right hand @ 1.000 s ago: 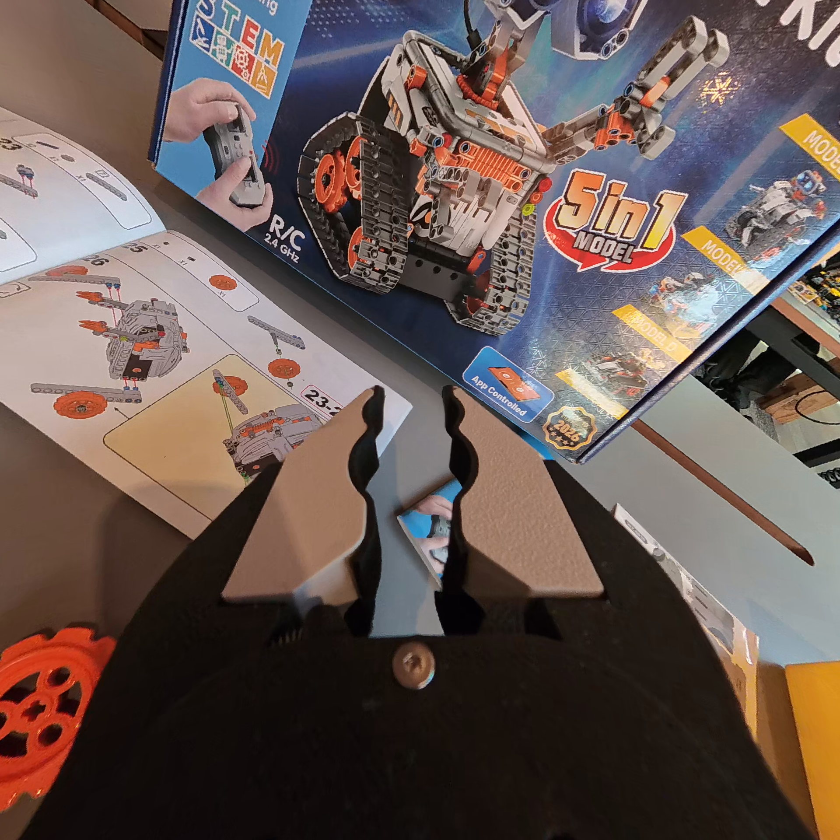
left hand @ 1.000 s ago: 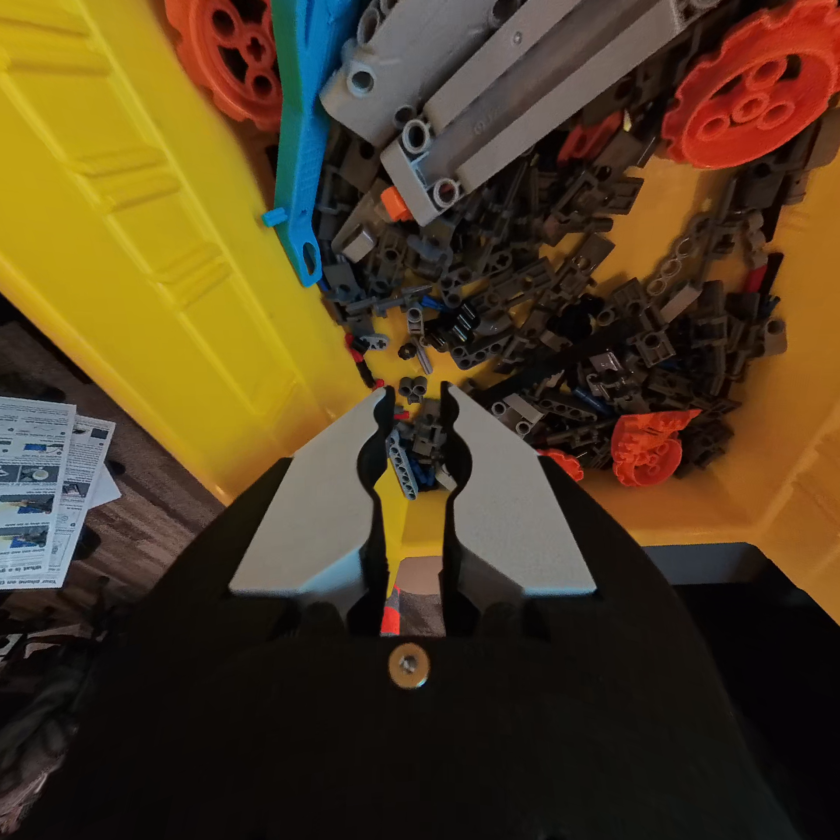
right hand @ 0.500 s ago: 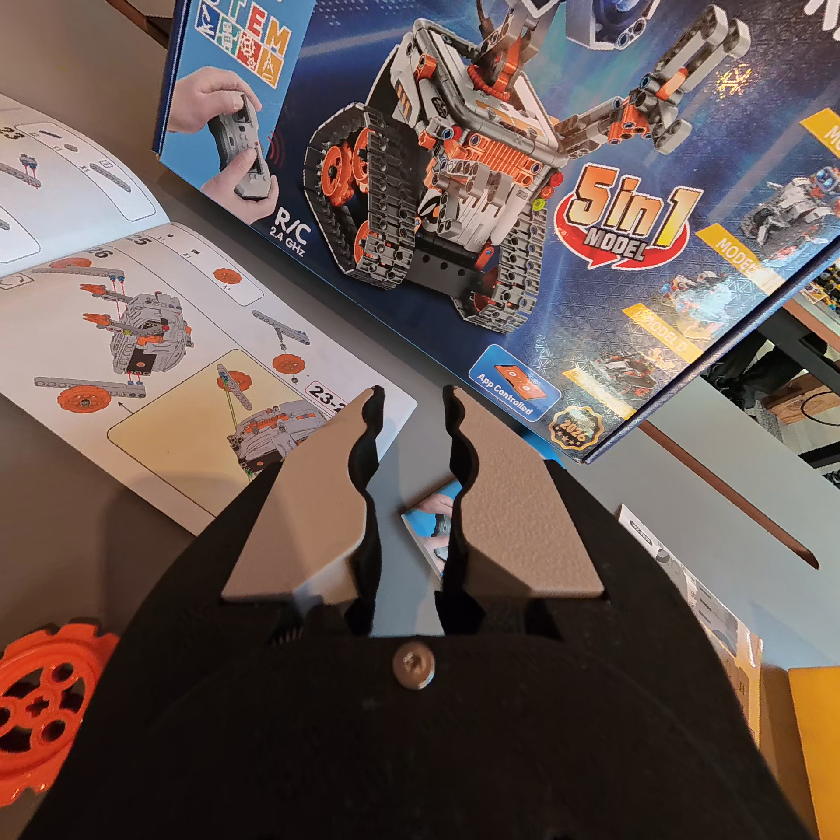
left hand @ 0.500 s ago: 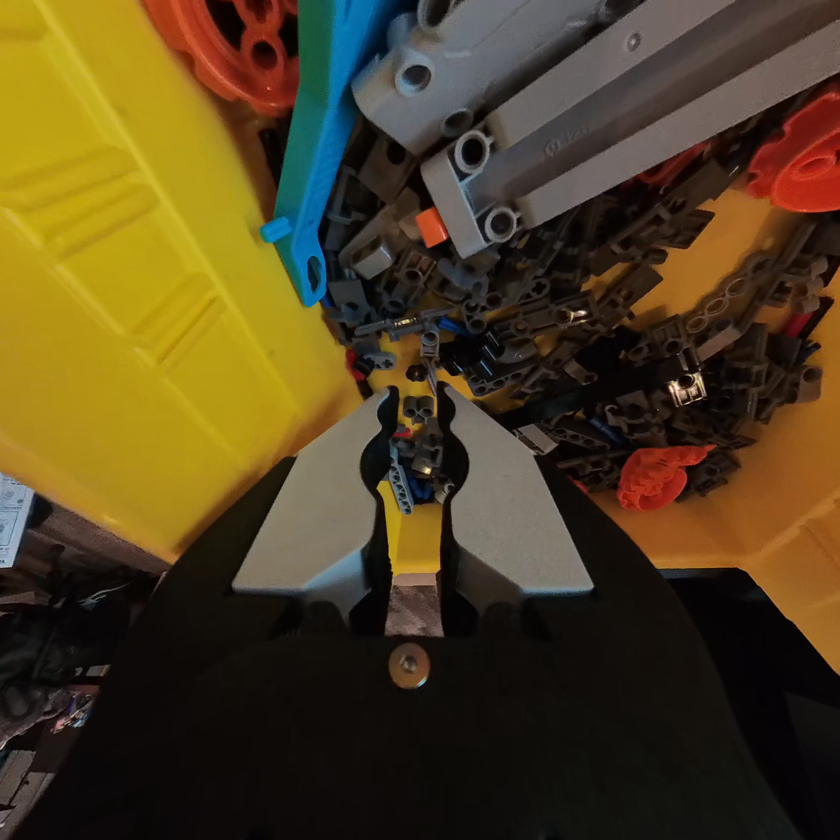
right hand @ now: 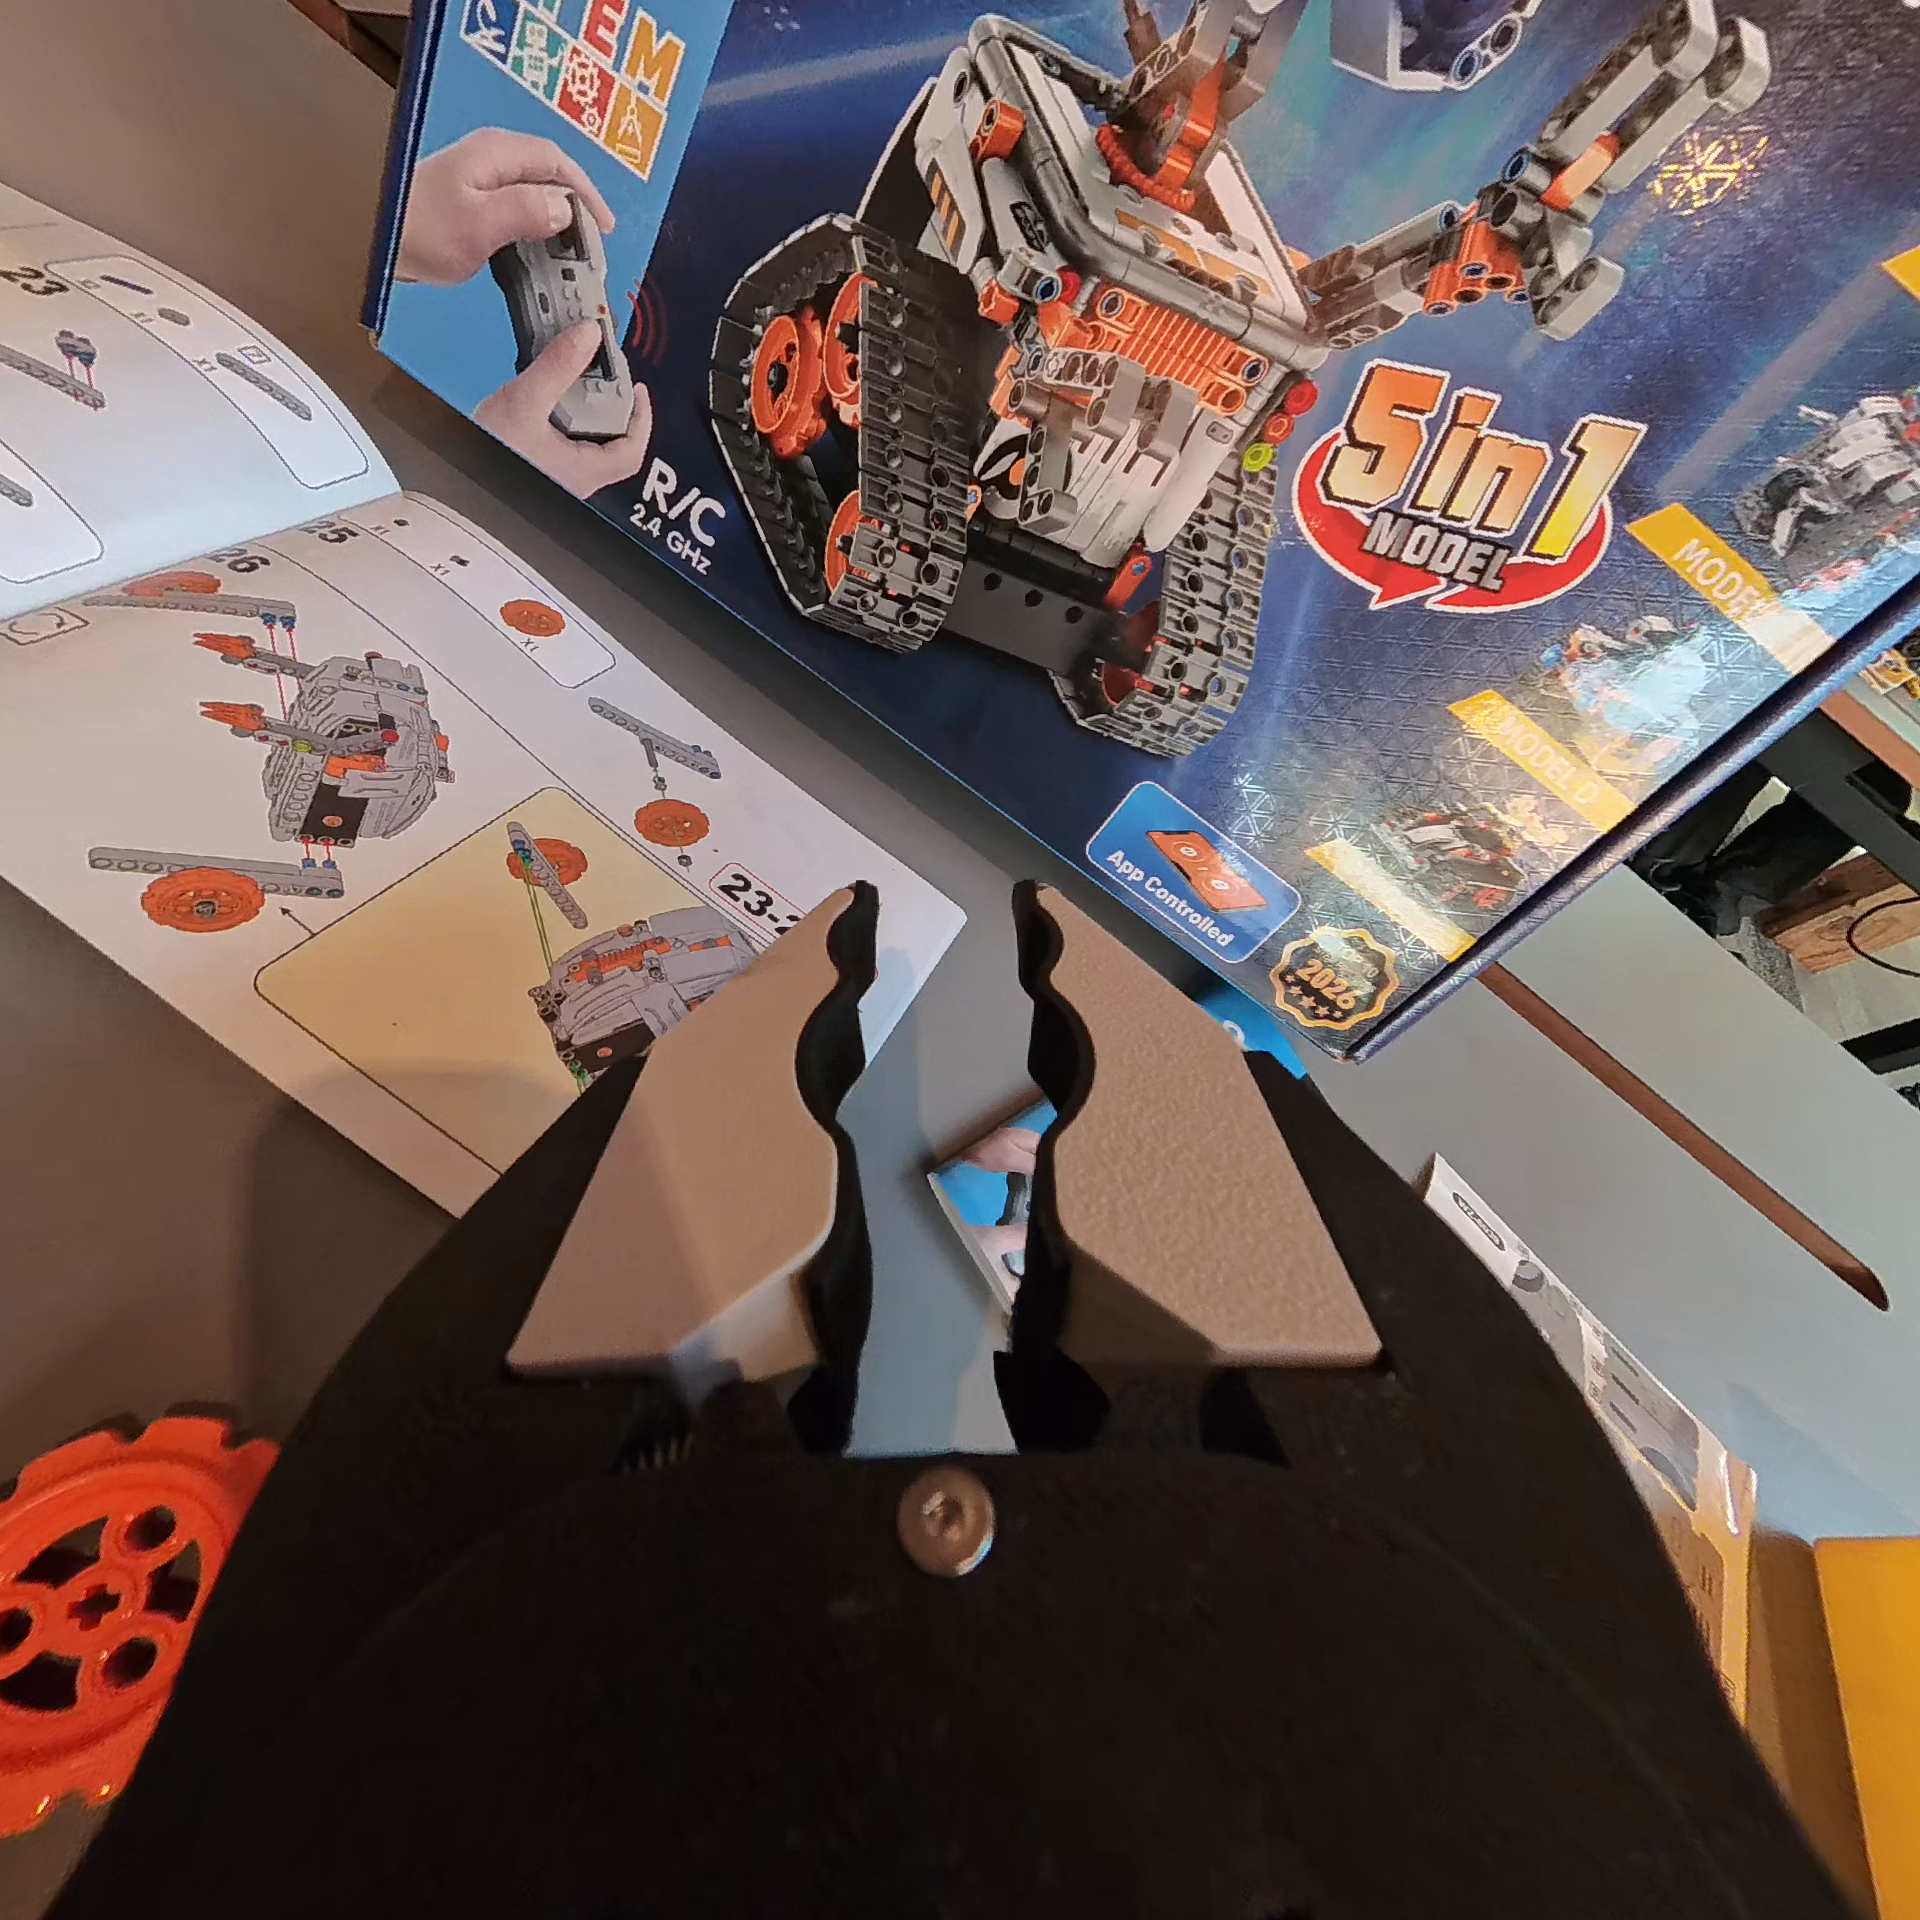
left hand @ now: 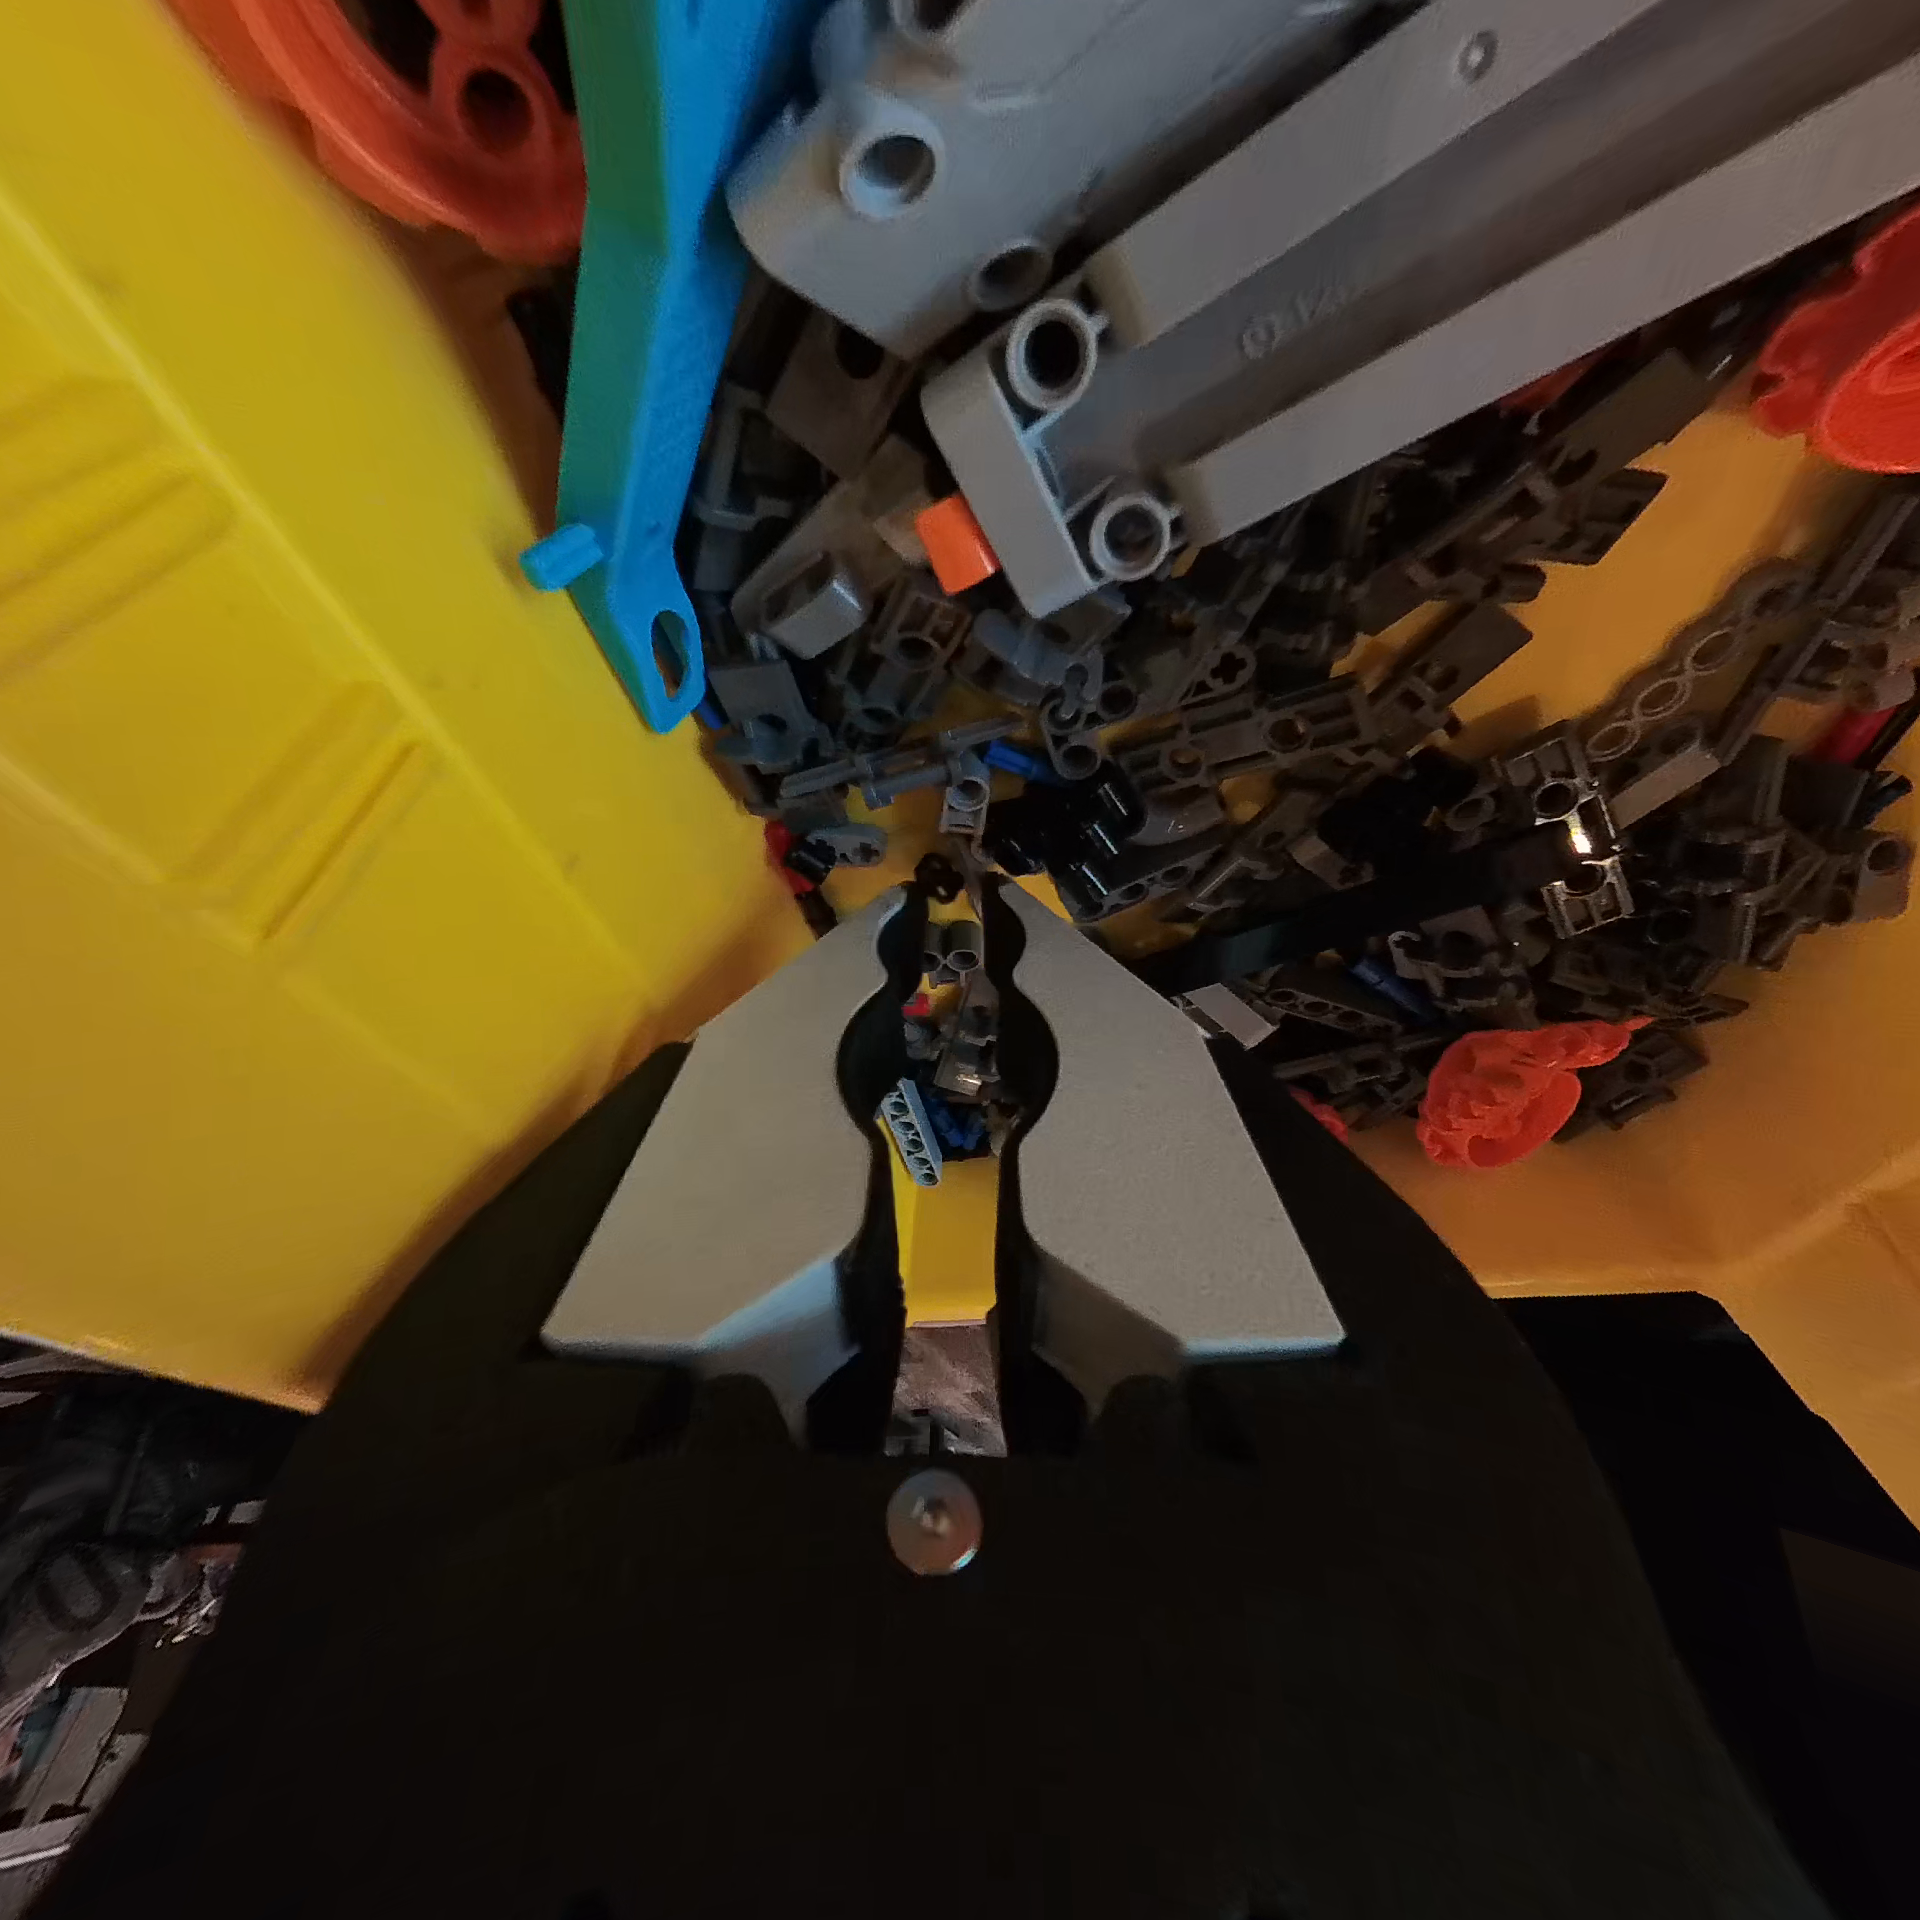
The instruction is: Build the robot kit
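My left gripper (left hand: 951, 899) reaches down into a yellow bin (left hand: 260, 727) onto a pile of small dark grey and black building pieces (left hand: 1351, 790). Its jaws stand a narrow slit apart around a small dark grey two-hole connector (left hand: 956, 951); I cannot tell whether they pinch it. A light grey holed beam (left hand: 914, 1132) lies below, seen through the gap. My right gripper (right hand: 938, 899) is open and empty. It hovers over a grey table (right hand: 1558, 1091), between an open instruction booklet (right hand: 364, 831) and a blue toy box (right hand: 1143, 416).
In the bin are large grey beams (left hand: 1247, 312), a blue-green tool (left hand: 644, 364) and orange wheels (left hand: 457, 114) (left hand: 1496, 1091). On the table lie an orange wheel (right hand: 94, 1600), a small leaflet (right hand: 987, 1174), a white pack (right hand: 1621, 1382) and a yellow bin corner (right hand: 1870, 1714). My hands' fingertips stand some 55 cm from each other. My right gripper is the nearer one to the orange wheel (right hand: 94, 1600): about 15 cm, against 50 cm.
My left gripper has moved deeper into the bin toward the pile and its jaws have narrowed. My right gripper has drifted slightly and stays open.
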A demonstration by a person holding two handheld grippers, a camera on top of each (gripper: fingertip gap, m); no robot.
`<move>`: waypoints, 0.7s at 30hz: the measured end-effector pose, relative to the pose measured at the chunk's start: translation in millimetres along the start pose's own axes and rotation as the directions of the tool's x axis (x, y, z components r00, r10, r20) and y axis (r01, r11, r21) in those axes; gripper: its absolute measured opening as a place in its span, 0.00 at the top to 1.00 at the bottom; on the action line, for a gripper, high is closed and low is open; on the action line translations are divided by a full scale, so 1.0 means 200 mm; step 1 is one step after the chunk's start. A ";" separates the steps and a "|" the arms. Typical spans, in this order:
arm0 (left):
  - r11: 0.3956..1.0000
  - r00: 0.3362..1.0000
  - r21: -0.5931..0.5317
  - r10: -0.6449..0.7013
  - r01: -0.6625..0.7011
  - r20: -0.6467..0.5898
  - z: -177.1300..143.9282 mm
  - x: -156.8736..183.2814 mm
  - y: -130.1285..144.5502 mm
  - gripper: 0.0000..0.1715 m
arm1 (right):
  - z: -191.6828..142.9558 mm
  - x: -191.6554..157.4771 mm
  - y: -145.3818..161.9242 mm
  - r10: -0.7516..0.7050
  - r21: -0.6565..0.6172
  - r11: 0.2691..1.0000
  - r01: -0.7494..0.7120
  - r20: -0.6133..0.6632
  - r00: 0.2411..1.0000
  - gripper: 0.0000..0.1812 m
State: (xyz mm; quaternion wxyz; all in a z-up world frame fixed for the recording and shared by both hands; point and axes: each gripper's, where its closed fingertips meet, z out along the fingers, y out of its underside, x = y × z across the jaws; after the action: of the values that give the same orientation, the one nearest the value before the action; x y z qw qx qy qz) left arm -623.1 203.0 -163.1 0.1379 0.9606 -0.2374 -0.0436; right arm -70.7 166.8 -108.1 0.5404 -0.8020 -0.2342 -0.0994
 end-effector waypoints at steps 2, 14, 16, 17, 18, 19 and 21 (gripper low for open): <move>1.000 1.000 0.007 -0.003 0.003 -0.004 -0.01 0.00 0.00 0.97 | 0.00 0.00 0.00 0.000 -0.001 1.000 0.000 0.002 1.000 0.86; 0.991 0.999 0.126 -0.040 0.037 0.022 -0.12 -0.03 -0.02 0.98 | 0.01 -0.01 0.01 -0.003 -0.011 1.000 0.003 0.014 1.000 0.86; 0.970 0.997 0.236 -0.070 0.063 0.023 -0.21 -0.04 -0.06 0.98 | 0.01 -0.02 0.01 -0.003 -0.014 1.000 0.003 0.017 1.000 0.86; 0.954 0.996 0.291 -0.087 0.076 0.025 -0.26 -0.05 -0.09 0.98 | 0.01 -0.02 0.02 -0.004 -0.016 1.000 0.004 0.018 1.000 0.86; 0.936 0.995 0.342 -0.101 0.085 0.027 -0.30 -0.06 -0.11 0.98 | 0.01 -0.02 0.02 -0.005 -0.017 1.000 0.005 0.018 1.000 0.86; 0.920 0.994 0.383 -0.107 0.090 0.024 -0.34 -0.06 -0.13 0.98 | 0.02 -0.02 0.02 -0.005 -0.018 1.000 0.005 0.019 1.000 0.86; 0.896 0.995 0.437 -0.095 0.080 0.014 -0.40 -0.04 -0.14 0.98 | 0.02 -0.02 0.02 -0.005 -0.020 1.000 0.005 0.020 1.000 0.86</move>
State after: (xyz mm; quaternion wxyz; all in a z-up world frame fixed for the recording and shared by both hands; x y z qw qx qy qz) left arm -606.2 251.2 -95.1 -0.0865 0.9759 -0.2001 -0.0125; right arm -72.9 167.3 -115.1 0.5296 -0.8078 -0.2407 -0.0952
